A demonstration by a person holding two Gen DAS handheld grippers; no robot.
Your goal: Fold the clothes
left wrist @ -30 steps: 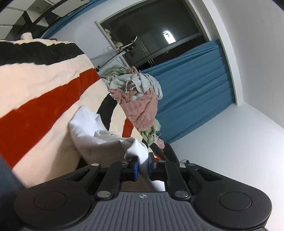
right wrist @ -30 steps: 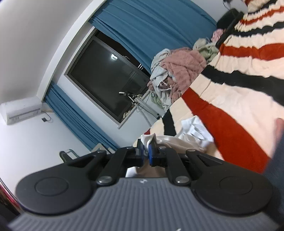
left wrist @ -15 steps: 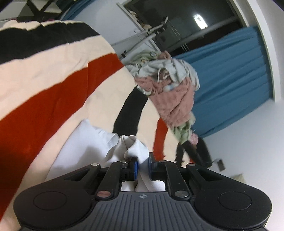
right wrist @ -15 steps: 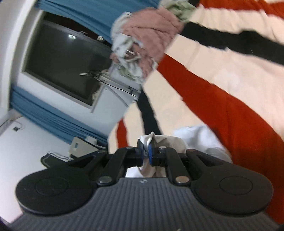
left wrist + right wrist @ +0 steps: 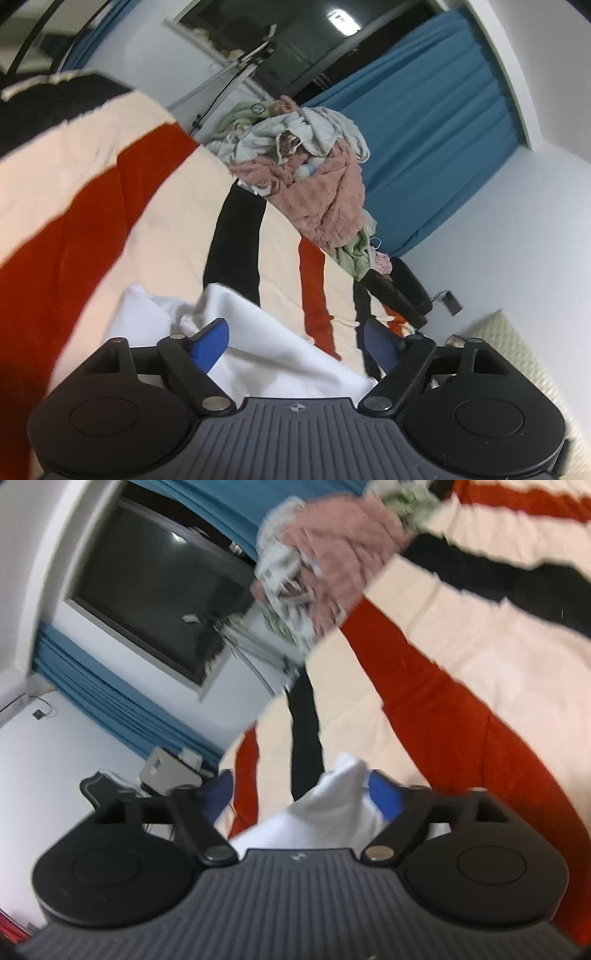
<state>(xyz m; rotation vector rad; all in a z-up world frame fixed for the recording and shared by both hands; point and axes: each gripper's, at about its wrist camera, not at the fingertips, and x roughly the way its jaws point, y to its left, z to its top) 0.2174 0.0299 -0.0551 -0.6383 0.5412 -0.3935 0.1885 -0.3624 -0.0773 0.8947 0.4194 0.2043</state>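
White garment [image 5: 280, 354] lies between both spread jaws, left gripper [image 5: 295, 341] and right gripper [image 5: 301, 797].

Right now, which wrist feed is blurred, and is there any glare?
Right wrist view: motion-smeared, worst on the clothes pile; white garment soft. Left wrist view: mostly sharp, fisheye bends the curtain; one ceiling light reflects in the window.

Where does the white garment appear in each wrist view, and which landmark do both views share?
Left wrist view: the white garment lies low in the middle, between the open gripper's fingers.
Right wrist view: the white garment bunches up low in the middle, just above the gripper body.
Shared landmark: the pink clothes pile.
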